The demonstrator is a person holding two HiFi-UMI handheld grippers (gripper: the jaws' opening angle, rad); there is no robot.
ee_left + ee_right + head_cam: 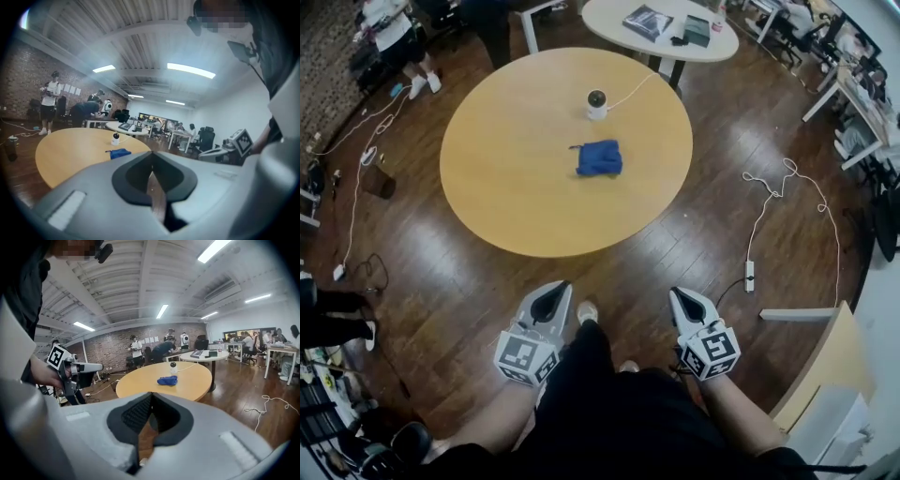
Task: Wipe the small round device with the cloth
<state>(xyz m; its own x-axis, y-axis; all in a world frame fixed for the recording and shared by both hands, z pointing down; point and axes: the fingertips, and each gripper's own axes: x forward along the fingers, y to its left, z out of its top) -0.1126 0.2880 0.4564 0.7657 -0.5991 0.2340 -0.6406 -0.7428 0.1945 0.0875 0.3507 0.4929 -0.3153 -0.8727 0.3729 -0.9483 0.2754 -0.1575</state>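
Note:
The small round white device (596,103) stands at the far side of the round wooden table (516,178), with a white cable running off the far edge. A crumpled blue cloth (599,157) lies mid-table, just nearer than the device. Both grippers are held low by the person's legs, well short of the table and pointing at it. My left gripper (555,292) and my right gripper (685,300) are shut and empty. The left gripper view shows the device (115,138) and cloth (120,153) beyond the closed jaws; the right gripper view shows the device (173,365) and cloth (167,380) too.
Dark wood floor lies between me and the table. A white cable and power strip (750,275) trail on the floor at right. A pale desk corner (825,375) is at lower right. A second white table (609,19) with books stands behind. People stand at far left (394,37).

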